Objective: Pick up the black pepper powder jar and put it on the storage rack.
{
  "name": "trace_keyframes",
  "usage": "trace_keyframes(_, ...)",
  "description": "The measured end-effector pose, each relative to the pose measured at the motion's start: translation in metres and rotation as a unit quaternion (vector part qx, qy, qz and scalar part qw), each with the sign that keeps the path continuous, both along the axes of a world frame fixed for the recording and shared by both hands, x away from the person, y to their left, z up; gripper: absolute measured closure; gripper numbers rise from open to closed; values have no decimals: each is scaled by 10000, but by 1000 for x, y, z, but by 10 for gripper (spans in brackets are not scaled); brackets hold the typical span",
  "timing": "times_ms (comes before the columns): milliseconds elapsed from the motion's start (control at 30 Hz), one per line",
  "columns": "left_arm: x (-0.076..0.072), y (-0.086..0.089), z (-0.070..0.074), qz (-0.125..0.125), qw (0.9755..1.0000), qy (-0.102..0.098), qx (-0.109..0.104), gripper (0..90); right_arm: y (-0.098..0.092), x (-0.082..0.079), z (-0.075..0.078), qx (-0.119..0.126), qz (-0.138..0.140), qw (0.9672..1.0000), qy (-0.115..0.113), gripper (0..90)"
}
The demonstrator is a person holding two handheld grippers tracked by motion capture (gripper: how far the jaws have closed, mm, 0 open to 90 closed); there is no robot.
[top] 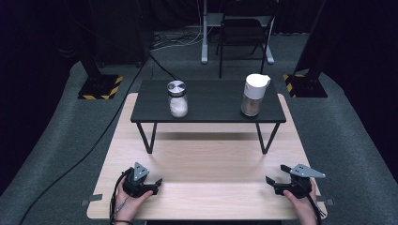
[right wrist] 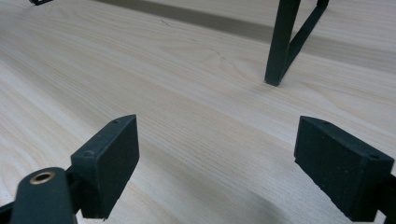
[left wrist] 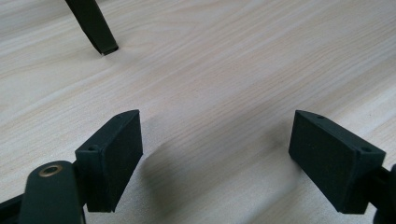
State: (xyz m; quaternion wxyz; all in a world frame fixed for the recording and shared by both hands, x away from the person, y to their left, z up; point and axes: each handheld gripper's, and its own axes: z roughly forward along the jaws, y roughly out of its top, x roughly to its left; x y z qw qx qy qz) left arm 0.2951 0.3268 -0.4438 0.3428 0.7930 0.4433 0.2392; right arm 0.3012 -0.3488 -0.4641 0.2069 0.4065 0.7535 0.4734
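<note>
I have both grippers resting low over the near edge of the light wooden table (top: 206,159), jaws spread wide on each and nothing between them. The left gripper (top: 157,183) sits at the near left, the right gripper (top: 277,176) at the near right.

The things nearest to work on stand ahead of me on the small black shelf (top: 209,112), which is raised on thin legs: a glass jar with a metal lid (top: 177,99) and a taller white-lidded container (top: 255,94).

From the left gripper, the jar is well ahead, higher up, and a little to its right. From the right gripper, the container is well ahead, higher, and slightly to its left. In the right gripper view I see one shelf leg (right wrist: 280,44) ahead and to the right of the jaws; in the left gripper view another leg's foot (left wrist: 100,35) lies ahead to the left.

As I judge it, the step in hand is the reach. To do it well I should lift first, clear the front edge of the shelf, then come in level with the jaws held wide, straddling the body below the lid. I would keep off the legs and close gently, as both vessels look tall and easy to tip.
</note>
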Motion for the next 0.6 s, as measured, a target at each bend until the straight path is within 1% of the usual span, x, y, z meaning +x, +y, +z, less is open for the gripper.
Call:
trace_keyframes(100,0,0,0,-2,10000,-13,15,173,-1,0,0,-2,-29,10000,3,131)
trace_keyframes(600,0,0,0,-10,10000,-1,6,173,2,2,-1,-54,17,10000,30,131)
